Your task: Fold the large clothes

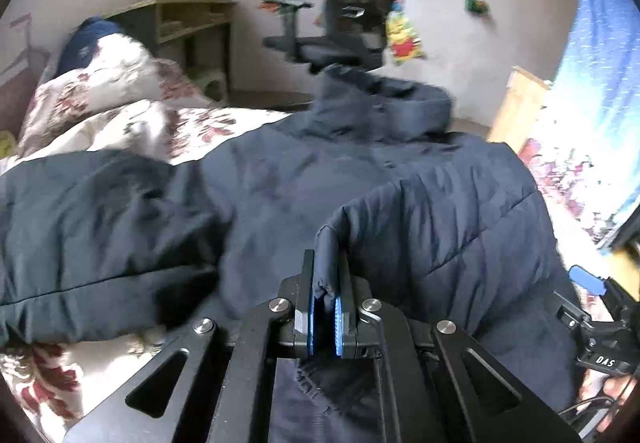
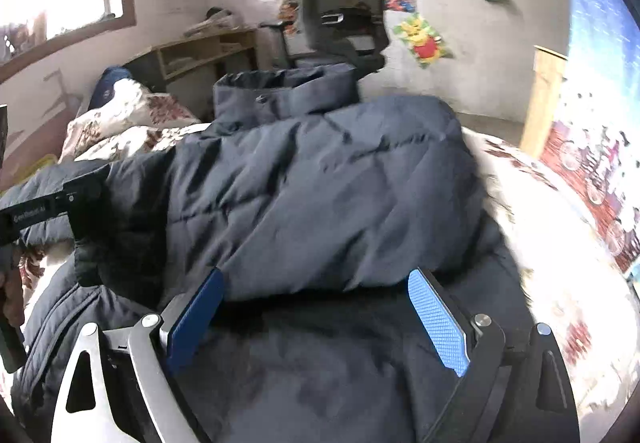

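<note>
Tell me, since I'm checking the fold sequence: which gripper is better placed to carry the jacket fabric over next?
Probably the left. The left gripper is shut on a fold of the navy jacket; the right gripper stands open over the jacket, gripping nothing.

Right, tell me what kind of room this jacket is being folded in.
Most likely a bedroom. The navy quilted puffer jacket lies on a bed with a white, red-flowered quilt, a black mesh-backed office chair stands behind it, and colourful paper cutouts are stuck on the white wall.

Left gripper (image 1: 326,283) clamped, right gripper (image 2: 316,283) agape
</note>
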A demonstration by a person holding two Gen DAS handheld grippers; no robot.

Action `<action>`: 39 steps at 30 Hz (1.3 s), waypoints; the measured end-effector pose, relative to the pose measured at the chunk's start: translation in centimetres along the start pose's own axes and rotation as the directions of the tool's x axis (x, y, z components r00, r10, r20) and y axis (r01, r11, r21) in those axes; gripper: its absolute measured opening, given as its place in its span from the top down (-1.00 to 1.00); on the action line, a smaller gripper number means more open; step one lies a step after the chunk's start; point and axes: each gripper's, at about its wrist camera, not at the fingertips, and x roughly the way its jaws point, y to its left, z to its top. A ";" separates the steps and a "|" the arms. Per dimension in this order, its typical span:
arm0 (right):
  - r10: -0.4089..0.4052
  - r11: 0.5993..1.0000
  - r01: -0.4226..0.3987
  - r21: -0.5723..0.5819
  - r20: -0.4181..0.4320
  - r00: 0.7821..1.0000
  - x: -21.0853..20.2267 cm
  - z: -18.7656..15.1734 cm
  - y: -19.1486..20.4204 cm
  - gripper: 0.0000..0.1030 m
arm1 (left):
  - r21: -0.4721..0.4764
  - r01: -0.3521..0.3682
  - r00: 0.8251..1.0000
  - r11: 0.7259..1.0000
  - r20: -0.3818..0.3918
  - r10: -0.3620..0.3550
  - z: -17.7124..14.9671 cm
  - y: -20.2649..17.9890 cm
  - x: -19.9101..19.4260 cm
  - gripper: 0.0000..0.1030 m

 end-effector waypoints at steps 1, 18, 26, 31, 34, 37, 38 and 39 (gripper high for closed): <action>0.011 1.000 -0.011 -0.007 -0.010 1.000 0.7 0.3 0.4 -0.82 | -0.011 -0.007 1.000 1.000 -0.009 0.007 0.0 0.3 0.3 0.90; 0.002 1.000 -0.004 -0.006 -0.225 0.974 9.8 -1.1 3.1 -1.00 | -0.120 -0.025 0.993 0.993 -0.114 0.011 -0.7 3.6 2.9 0.64; 0.004 1.000 -0.006 -0.010 -0.138 0.990 9.1 -2.5 3.0 -1.00 | -0.251 -0.035 0.999 0.967 -0.022 0.031 -1.9 7.4 -2.0 -0.44; -0.016 1.000 0.015 -0.005 -0.137 0.990 8.7 -2.8 3.2 -1.00 | -0.342 -0.078 0.997 0.936 -0.008 0.080 -3.5 11.3 -5.7 -0.49; -0.017 1.000 0.018 0.006 -0.141 0.990 8.1 -2.7 3.4 -1.00 | -0.425 -0.090 0.995 0.901 0.008 0.103 -4.7 14.1 -8.2 -0.52; -0.021 1.000 0.023 0.014 -0.125 0.992 7.1 -2.3 4.1 -1.00 | -0.506 -0.131 0.986 0.853 0.020 0.163 -5.9 17.3 -11.0 -0.52; -0.020 1.000 0.020 0.006 -0.107 0.994 6.7 -2.1 4.4 -1.00 | -0.527 -0.148 0.982 0.837 0.025 0.189 -6.2 18.3 -11.9 -0.52; -0.021 1.000 0.020 -0.012 -0.081 0.997 6.1 -1.8 5.0 -1.00 | -0.550 -0.166 0.975 0.819 0.031 0.218 -6.7 19.3 -13.0 -0.53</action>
